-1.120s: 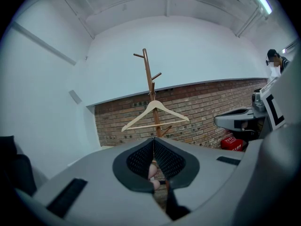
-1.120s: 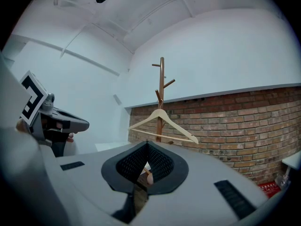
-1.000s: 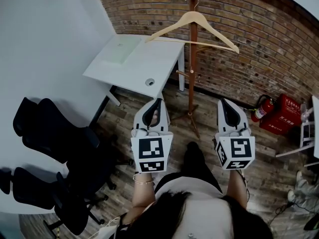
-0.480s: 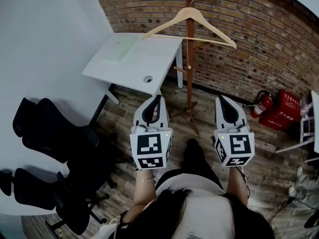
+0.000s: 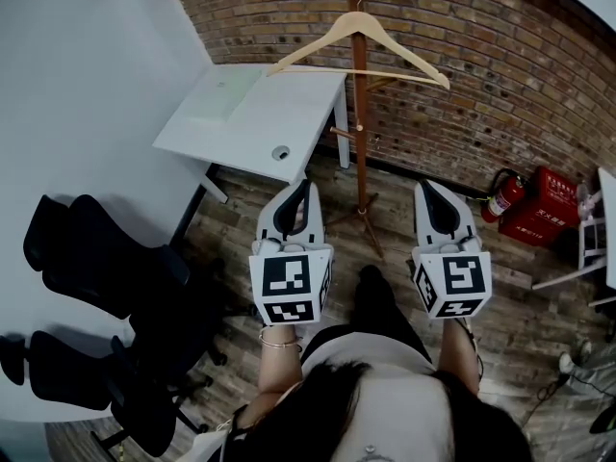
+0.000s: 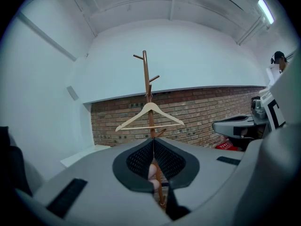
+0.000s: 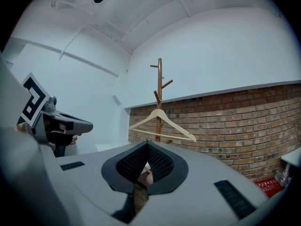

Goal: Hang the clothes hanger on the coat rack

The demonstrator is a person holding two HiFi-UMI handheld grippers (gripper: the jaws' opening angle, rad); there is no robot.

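Observation:
A pale wooden clothes hanger (image 5: 352, 23) hangs by its hook on the brown wooden coat rack (image 5: 361, 133), which stands against the brick wall. My left gripper (image 5: 306, 189) and right gripper (image 5: 426, 189) are held side by side, level, pointing at the rack and well short of it. Both are shut with nothing between the jaws. In the left gripper view the hanger (image 6: 149, 106) hangs on the rack (image 6: 145, 74) straight above my shut left gripper (image 6: 153, 141). The right gripper view shows the hanger (image 7: 159, 113) and rack (image 7: 160, 79) just beyond my shut right gripper (image 7: 147, 144).
A white desk (image 5: 250, 118) stands left of the rack. Black office chairs (image 5: 96, 258) crowd the lower left. A fire extinguisher (image 5: 498, 200) and a red box (image 5: 549, 210) sit by the wall on the right. Wood floor lies between me and the rack.
Both grippers stay shut and nearly in place. The hanger stays on the rack. Only the head view has shifted a little, so the rack sits slightly higher and further left.

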